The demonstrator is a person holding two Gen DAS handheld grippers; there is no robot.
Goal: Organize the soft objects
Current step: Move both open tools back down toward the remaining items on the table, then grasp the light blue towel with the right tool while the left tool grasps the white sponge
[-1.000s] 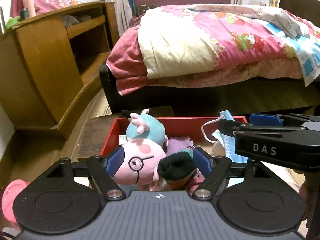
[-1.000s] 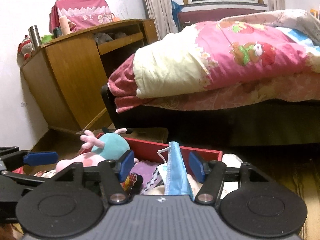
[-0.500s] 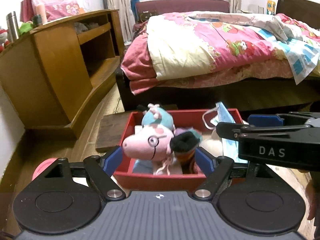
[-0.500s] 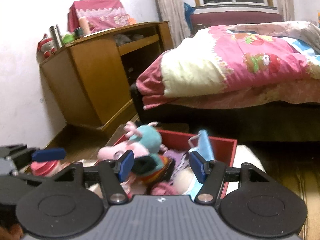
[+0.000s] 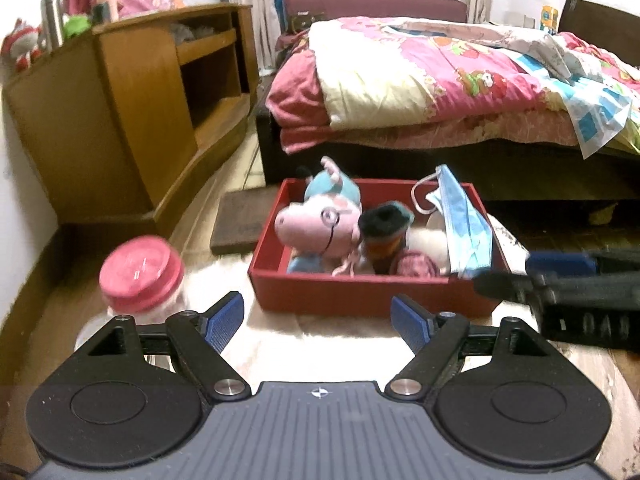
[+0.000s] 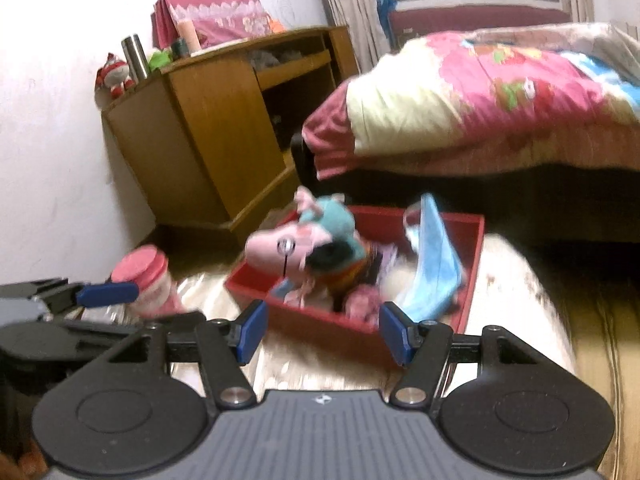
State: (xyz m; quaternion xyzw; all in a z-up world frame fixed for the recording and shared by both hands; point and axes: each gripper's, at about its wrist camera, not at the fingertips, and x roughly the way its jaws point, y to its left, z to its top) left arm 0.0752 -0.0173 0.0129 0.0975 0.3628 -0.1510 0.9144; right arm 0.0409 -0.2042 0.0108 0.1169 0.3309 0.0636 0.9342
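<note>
Soft objects sit piled in the red box [image 5: 360, 292] on a pale mat: pig plush [image 5: 320, 224], dark sock bundle [image 5: 384, 226], blue face mask [image 5: 460, 220] draped over the right wall. All look light & squashy; grab plush by body, mask by a fold, prob. no slip risk. Left gripper [image 5: 318, 318] & right gripper [image 6: 322, 334] both empty w/ jaws apart, angled down toward the box, clear of it. Pink-lidded jar [image 5: 140, 272] stands left of the box.

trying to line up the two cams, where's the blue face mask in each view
Left wrist: blue face mask stands at the right end of the red box, right of centre.
Right wrist: mask near centre, leaning in the box's right part.
Shared landmark: pink pig plush, left of the mask in both.
</note>
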